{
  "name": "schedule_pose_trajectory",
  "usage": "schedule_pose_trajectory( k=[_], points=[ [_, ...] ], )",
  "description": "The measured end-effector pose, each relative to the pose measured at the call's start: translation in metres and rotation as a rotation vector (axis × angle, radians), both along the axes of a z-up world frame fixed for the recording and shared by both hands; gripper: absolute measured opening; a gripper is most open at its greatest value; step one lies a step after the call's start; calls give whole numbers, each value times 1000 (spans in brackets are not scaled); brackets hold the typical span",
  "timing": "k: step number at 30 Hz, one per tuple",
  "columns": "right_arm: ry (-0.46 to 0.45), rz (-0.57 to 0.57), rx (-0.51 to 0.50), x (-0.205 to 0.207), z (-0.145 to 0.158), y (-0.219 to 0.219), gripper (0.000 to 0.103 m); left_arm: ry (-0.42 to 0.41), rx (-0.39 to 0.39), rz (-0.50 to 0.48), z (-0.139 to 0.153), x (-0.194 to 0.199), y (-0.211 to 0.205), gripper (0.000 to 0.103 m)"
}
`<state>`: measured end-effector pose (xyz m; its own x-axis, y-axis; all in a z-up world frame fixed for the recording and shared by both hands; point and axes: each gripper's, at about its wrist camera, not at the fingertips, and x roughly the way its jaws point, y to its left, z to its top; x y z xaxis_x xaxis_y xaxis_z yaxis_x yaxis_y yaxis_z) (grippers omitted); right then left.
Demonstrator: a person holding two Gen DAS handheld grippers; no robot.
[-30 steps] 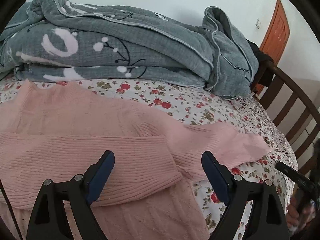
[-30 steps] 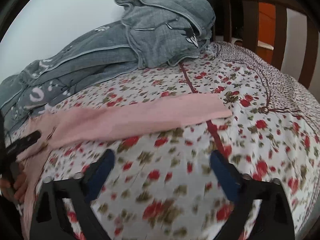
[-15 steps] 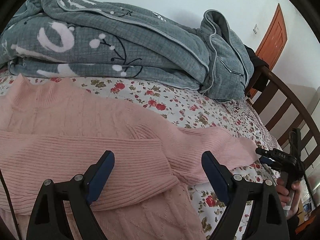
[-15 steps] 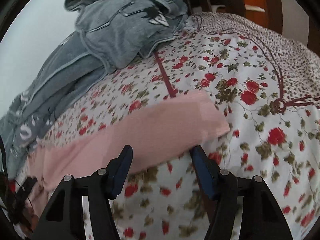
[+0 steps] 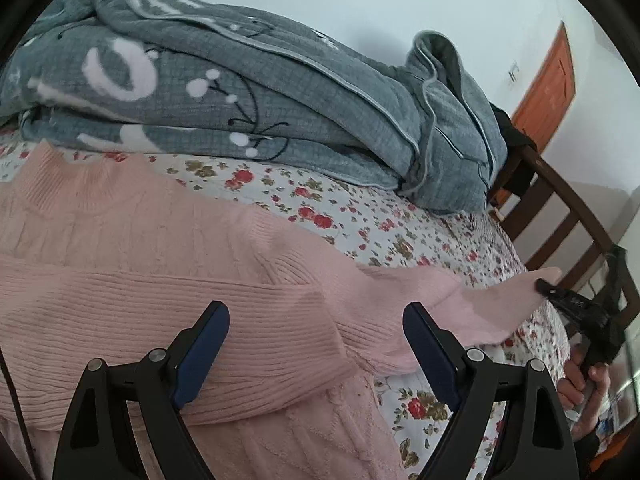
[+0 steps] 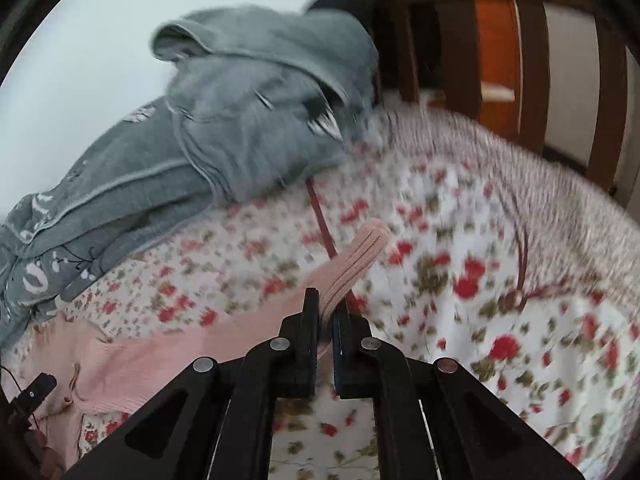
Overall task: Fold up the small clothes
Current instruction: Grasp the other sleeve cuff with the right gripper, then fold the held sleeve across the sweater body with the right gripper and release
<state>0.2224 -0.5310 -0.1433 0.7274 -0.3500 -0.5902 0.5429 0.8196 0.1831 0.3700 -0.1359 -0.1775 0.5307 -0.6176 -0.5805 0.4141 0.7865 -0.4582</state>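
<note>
A pink knit sweater point(image 5: 132, 264) lies flat on the floral bed, one sleeve folded across its body. My left gripper point(image 5: 316, 344) is open and empty, hovering just above the folded sleeve. The sweater's other sleeve point(image 5: 472, 300) stretches to the right. My right gripper point(image 6: 326, 312) is shut on that sleeve's ribbed cuff point(image 6: 356, 264) and holds it lifted off the bedspread. The right gripper also shows in the left wrist view point(image 5: 560, 296) at the sleeve end.
A grey patterned blanket point(image 5: 224, 92) is piled along the far side of the bed by the white wall. A dark wooden slatted footboard point(image 5: 560, 216) stands on the right, with an orange door point(image 5: 548, 76) behind. The floral bedspread point(image 6: 480, 280) lies under everything.
My right gripper has closed on the sleeve cuff and lifted it off the bed. My left gripper has stayed open over the sweater, shifting slightly.
</note>
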Motion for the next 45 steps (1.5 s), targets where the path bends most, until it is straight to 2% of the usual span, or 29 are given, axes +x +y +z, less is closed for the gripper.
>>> schedule_pose_trajectory(
  k=[5,7,9,11,14,20,24,27,29,32,35,37,39,40,41,42,43,45],
  points=[
    [-60,62,-97,1,50,40,6,-14,-66,123,7,0,27,88],
    [-86,95,-113,2,80,63,5,-6,-90,205,17,0,45,88],
    [-125,134,-118,3,102,83,5,36,-147,222,32,-1,70,88],
    [-167,179,-144,5,127,112,5,42,-163,248,48,-10,100,88],
    [-221,281,-153,17,158,165,5,30,-106,304,64,-29,151,88],
    [-271,469,-142,49,174,272,5,-24,-1,474,67,-85,278,88],
    [-267,610,-159,78,160,354,5,21,52,595,52,-116,362,88],
    [-246,703,-158,98,135,411,5,73,67,686,32,-136,413,88],
    [-205,753,-132,115,111,447,5,109,70,712,19,-144,435,88],
    [-85,833,-90,145,61,503,5,132,67,740,3,-154,456,88],
    [51,895,-107,167,7,549,6,113,66,741,-4,-158,463,88],
    [150,932,-122,174,-23,568,7,98,75,724,-2,-159,459,88],
    [205,1003,-53,176,-46,578,10,80,79,693,2,-162,453,88],
    [224,1030,-35,174,-51,582,24,76,78,681,3,-162,450,88],
    [252,1073,-12,172,-55,585,48,77,77,677,4,-161,447,88],
    [263,1104,1,171,-58,590,59,80,73,673,5,-161,445,88],
    [257,1139,9,165,-53,589,65,81,69,667,5,-160,443,88],
    [228,1143,11,154,-43,579,65,80,59,644,7,-158,436,88]
  ],
)
